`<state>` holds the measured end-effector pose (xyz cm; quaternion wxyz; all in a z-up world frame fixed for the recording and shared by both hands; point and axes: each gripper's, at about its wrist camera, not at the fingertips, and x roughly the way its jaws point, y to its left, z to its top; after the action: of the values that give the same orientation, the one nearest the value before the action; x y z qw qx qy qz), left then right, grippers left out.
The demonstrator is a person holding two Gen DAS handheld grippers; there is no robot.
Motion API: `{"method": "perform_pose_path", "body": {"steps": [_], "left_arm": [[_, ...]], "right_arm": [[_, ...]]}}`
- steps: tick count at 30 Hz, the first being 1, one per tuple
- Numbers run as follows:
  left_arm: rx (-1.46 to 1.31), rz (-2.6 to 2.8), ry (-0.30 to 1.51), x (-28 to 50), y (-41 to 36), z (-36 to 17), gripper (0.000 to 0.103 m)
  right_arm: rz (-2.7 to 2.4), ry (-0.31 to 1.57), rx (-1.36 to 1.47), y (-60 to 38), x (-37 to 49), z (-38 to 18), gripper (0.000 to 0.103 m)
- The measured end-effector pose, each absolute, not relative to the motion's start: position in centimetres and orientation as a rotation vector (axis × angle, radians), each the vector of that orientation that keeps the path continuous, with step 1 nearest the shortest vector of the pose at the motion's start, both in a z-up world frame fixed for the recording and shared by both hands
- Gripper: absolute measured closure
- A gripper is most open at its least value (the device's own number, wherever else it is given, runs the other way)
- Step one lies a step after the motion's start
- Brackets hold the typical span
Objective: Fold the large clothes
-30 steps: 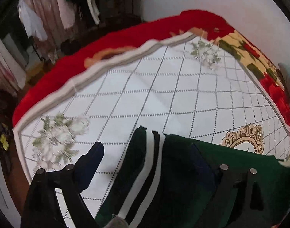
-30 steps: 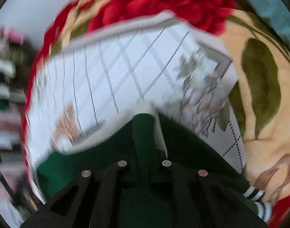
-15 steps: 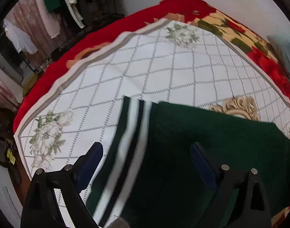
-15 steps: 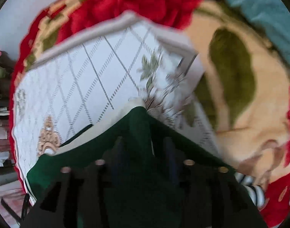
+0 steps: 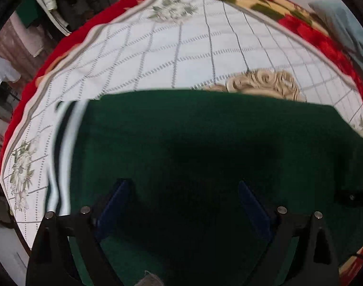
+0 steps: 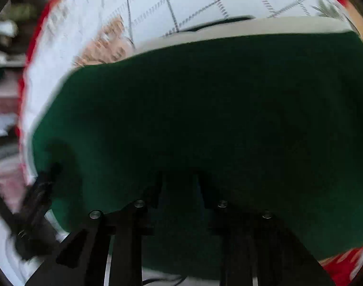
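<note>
Fingers (image 5: pixel 250 202) spread over green garment (image 5: pixel 193 143); striped hem (image 5: pixel 62 152) leftward.

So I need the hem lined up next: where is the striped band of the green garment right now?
In the left wrist view, the striped band runs along the left edge of the green garment, lying on the white checked cloth, left of the open left tongs.

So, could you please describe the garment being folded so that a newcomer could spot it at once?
A white cloth with a grey grid and flower corners covers a red blanket. On the cloth lies the garment, spread under both grippers. It is the only dark green piece, with a black-and-white striped band along its left edge.
</note>
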<state>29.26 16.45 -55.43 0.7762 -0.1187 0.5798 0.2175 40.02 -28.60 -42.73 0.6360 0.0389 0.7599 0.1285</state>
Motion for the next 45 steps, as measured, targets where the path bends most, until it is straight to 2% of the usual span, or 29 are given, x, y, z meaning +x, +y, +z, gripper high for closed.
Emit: {"method": "perform_pose_path", "body": {"steps": [4, 8, 11, 16, 20, 22, 26, 29, 35, 36, 38, 39, 40, 43, 45], "left_arm": [[-0.24, 0.477, 1.293, 29.5, 16.1, -57.9, 0.008], [-0.257, 0.483, 1.299, 29.7, 16.1, -57.8, 0.007], [-0.3, 0.476, 1.299, 29.2, 16.4, -56.6, 0.007], [-0.424, 0.507, 1.247, 25.1, 17.0, -53.1, 0.007], [-0.643, 0.61, 1.229, 18.3, 18.1, -51.6, 0.007], [-0.777, 0.662, 1.212, 15.1, 18.9, -51.5, 0.007], [-1.038, 0.748, 1.124, 9.3, 20.5, -52.8, 0.008], [-1.18, 0.774, 1.037, 7.3, 21.7, -55.0, 0.008], [-1.174, 0.828, 0.843, 7.9, 23.7, -55.9, 0.009], [-1.172, 0.847, 0.82, 8.0, 24.0, -55.8, 0.016], [-1.132, 0.873, 0.766, 8.7, 24.0, -55.4, 0.039], [-1.1, 0.873, 0.758, 8.9, 24.4, -55.4, 0.057], [-1.074, 0.868, 0.751, 9.2, 24.2, -55.1, 0.065], [-1.034, 0.848, 0.719, 10.0, 24.4, -53.5, 0.074], [-1.088, 0.825, 0.665, 9.0, 25.0, -51.6, 0.076]], "right_arm": [[0.197, 1.793, 0.236, -30.0, 42.1, -44.8, 0.088], [0.198, 1.833, 0.181, -29.5, 42.6, -44.4, 0.088], [0.225, 1.812, 0.162, -29.3, 41.6, -41.4, 0.082], [0.366, 1.778, 0.146, -28.4, 38.2, -38.1, 0.081], [0.297, 1.843, 0.05, -28.4, 37.1, -43.7, 0.083], [0.27, 1.865, 0.07, -28.5, 37.5, -43.5, 0.083], [0.335, 1.832, 0.022, -28.4, 36.9, -41.5, 0.079], [0.391, 1.8, 0.067, -29.7, 35.7, -39.9, 0.065], [0.389, 1.785, 0.151, -33.5, 34.5, -39.6, 0.063], [0.368, 1.804, 0.172, -34.3, 34.5, -40.2, 0.063], [0.379, 1.82, 0.226, -34.9, 34.5, -41.3, 0.063], [0.385, 1.821, 0.244, -35.2, 34.5, -41.4, 0.063], [0.393, 1.824, 0.245, -35.4, 34.3, -41.5, 0.063], [0.413, 1.824, 0.201, -35.0, 34.2, -41.2, 0.063], [0.438, 1.823, 0.171, -33.6, 33.7, -40.9, 0.063]]}}
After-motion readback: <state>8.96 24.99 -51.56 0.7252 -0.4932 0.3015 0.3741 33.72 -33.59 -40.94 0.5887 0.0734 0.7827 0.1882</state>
